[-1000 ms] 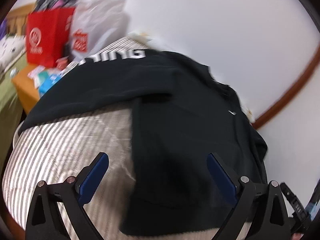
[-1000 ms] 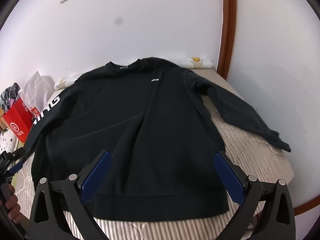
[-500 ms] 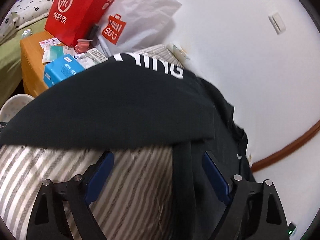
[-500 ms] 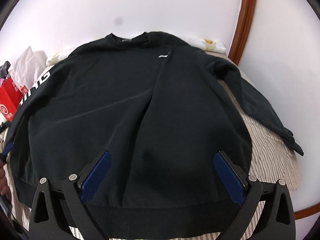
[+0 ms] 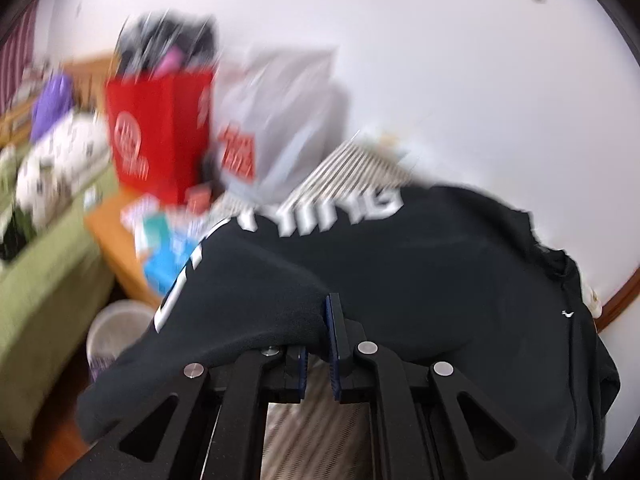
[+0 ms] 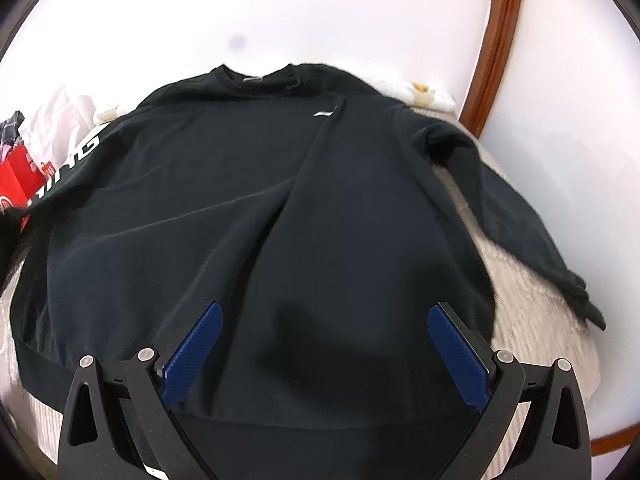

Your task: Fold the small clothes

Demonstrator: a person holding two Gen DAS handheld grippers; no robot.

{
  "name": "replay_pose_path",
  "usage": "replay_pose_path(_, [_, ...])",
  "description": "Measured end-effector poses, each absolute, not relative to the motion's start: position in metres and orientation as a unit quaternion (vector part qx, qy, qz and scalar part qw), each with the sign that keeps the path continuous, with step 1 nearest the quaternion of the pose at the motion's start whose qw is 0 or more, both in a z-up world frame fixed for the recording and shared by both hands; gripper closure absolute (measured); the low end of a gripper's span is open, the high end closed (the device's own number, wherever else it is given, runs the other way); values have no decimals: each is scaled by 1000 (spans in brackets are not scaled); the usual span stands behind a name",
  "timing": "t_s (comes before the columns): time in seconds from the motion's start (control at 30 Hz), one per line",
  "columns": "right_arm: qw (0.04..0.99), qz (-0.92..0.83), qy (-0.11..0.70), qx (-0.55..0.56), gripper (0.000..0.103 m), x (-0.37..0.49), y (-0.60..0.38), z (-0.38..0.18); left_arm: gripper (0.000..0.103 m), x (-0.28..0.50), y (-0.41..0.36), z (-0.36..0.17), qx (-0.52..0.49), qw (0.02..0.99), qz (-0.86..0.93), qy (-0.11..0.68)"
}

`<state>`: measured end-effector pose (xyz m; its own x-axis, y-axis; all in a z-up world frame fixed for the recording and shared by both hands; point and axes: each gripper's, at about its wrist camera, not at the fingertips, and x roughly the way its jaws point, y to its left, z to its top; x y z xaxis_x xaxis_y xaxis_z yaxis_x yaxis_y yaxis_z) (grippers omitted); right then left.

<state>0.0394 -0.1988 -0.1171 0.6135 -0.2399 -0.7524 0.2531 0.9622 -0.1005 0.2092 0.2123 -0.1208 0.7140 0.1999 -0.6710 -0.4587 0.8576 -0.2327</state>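
A black sweatshirt [image 6: 280, 208] lies front up on a striped bed cover [image 6: 532, 320], collar at the far side, both sleeves spread out. Its left sleeve [image 5: 304, 264] carries white letters. My left gripper [image 5: 320, 332] is shut on that sleeve and holds a fold of it lifted. My right gripper [image 6: 328, 344] is open and empty, hovering just above the sweatshirt's lower body near the hem. The right sleeve [image 6: 520, 216] lies flat toward the bed's right edge.
A red paper bag [image 5: 160, 136] and a white shopping bag [image 5: 276, 120] stand on an orange bedside table [image 5: 116, 240] left of the bed. A waste bin [image 5: 116, 336] sits on the floor. The white wall and a brown door frame [image 6: 492, 44] are close behind.
My left gripper has closed on the lettered sleeve and raised it; it was open above the sleeve before. My right gripper has moved lower and closer to the sweatshirt's hem.
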Motion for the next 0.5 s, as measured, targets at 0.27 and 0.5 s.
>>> replay_pose_path(0.27, [904,-161,396,28,2,13,-242,-110,95,253,107,-36,-64,956,86,275])
replay_pose_path(0.5, [891,-203,404,49,2,-18,-280,-123,95,302,-18,-69,35,947,-13,318])
